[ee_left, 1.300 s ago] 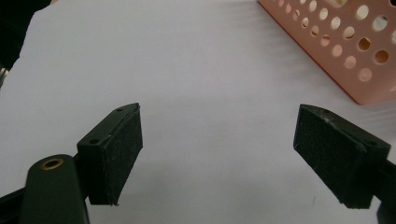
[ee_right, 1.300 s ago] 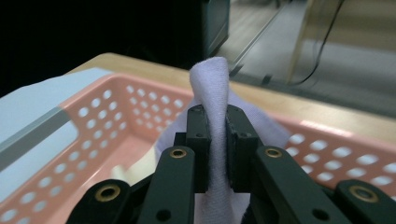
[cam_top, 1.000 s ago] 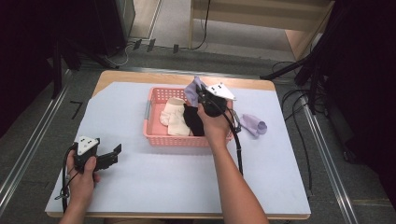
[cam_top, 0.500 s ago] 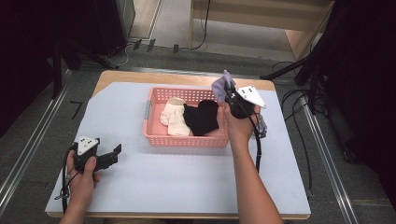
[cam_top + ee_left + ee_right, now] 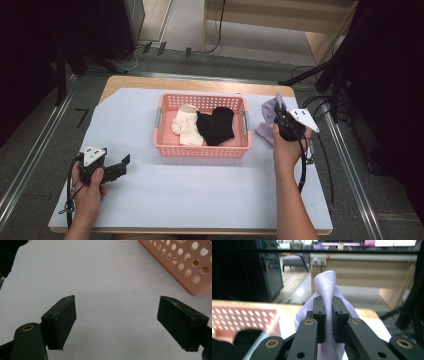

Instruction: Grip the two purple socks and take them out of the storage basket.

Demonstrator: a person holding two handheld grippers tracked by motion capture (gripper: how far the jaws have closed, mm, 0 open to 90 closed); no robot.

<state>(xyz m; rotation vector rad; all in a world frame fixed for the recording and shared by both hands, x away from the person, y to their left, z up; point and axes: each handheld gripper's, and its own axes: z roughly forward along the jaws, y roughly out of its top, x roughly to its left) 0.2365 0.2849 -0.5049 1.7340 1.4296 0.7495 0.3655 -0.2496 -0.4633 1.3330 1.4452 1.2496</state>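
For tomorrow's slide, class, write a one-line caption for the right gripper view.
Right gripper pinching a lavender sock between its closed jaws, pink basket alongside.

I see the basket sitting toward the far middle of the counter, and in it two socks lie side by side: one sock to the left, the other sock touching it on the right. My right tongs hang just beside the basket's right end, above the counter, pinching a third sock that droops between them and the basket wall. My left tongs rest near the counter's near left corner, well apart from the basket, which lies ahead and to their right.
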